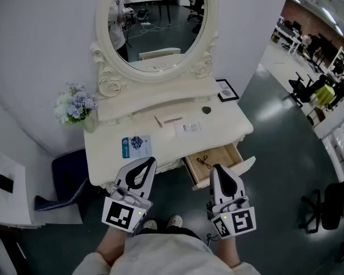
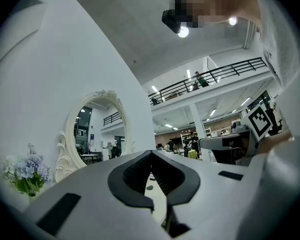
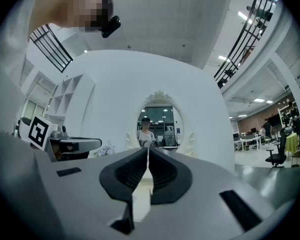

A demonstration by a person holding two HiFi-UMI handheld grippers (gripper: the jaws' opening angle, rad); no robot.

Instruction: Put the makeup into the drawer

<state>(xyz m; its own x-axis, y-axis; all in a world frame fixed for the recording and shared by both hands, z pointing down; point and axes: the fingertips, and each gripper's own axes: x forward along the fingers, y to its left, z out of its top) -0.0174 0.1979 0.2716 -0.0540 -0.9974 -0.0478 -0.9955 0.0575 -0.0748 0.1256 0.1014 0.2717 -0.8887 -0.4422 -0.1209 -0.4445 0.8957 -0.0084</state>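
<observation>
Near the body, left gripper [image 1: 149, 164] and right gripper [image 1: 218, 169] hover, jaws together, empty. Reaching for the makeup [image 1: 172, 120] could bump the open drawer [image 1: 235, 153].

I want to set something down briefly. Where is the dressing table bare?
The tabletop is bare at its right front corner, between the white card and the edge. So is the strip between the flowers and the blue card. The open drawer is free right of the small dark tool. The middle, round the pink stick, is crowded.
</observation>
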